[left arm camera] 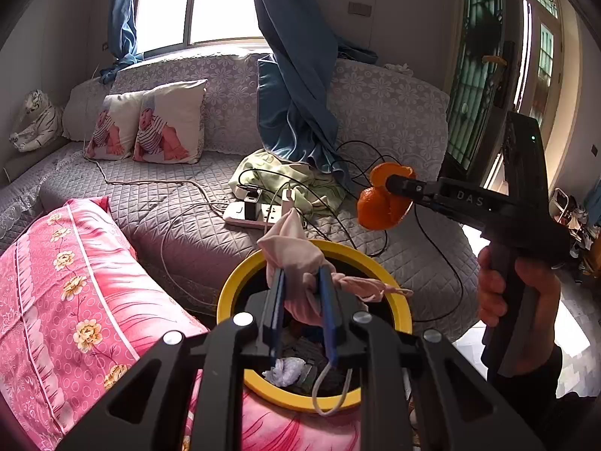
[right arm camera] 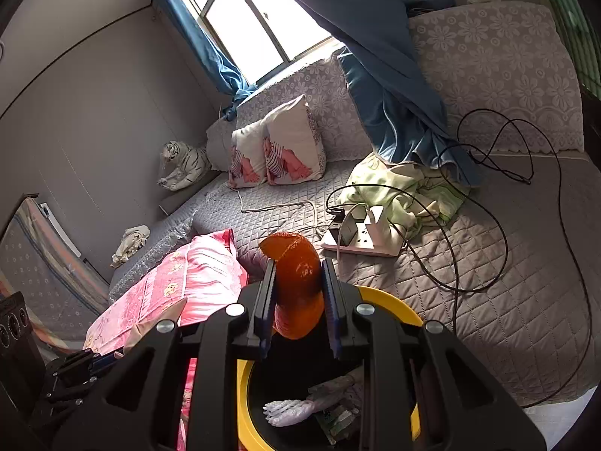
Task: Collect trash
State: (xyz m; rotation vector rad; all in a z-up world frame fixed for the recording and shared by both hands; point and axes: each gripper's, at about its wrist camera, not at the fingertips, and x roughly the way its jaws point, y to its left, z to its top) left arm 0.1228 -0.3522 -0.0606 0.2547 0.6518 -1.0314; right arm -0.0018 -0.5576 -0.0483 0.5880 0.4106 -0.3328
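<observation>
Over the yellow-rimmed bin (left arm camera: 403, 302), both of my grippers hang with trash in them. Starting at the left, a pink flowered pillow (left arm camera: 56, 282) lies against the bin's side. My left gripper (left arm camera: 302, 289) is clamped on a crumpled pink face mask (left arm camera: 293, 259), which bulges above the blue pads while one ear loop (left arm camera: 330, 394) dangles across the bin's near rim. Further right, my right gripper (left arm camera: 394, 184) is clamped on a piece of orange peel (left arm camera: 375, 210), held in the air above the bin's far edge, with a hand (left arm camera: 492, 293) wrapped round its grip.

Only the left wrist view shows that hand, the mask in full and the glazed door (left arm camera: 477, 75) at the far right. Only the right wrist view shows a striped mat (right arm camera: 41, 263) against the wall at the left, a crumpled pale cloth (right arm camera: 131, 242) on the bench edge, and white plastic scraps (right arm camera: 289, 411) in the bottom of the bin. There the peel fills the gap between my pads and hides the bin's far rim.

Behind the bin, on the grey quilted sofa (left arm camera: 180, 225), sit two printed cushions (left arm camera: 165, 124), a toy white tiger (left arm camera: 37, 120), a white power strip (left arm camera: 255, 212) with chargers plugged in, a green cloth (left arm camera: 285, 176) and loose black cables (right arm camera: 488, 225). A blue curtain (left arm camera: 296, 75) drapes down from the window (left arm camera: 221, 0) onto the seat.
</observation>
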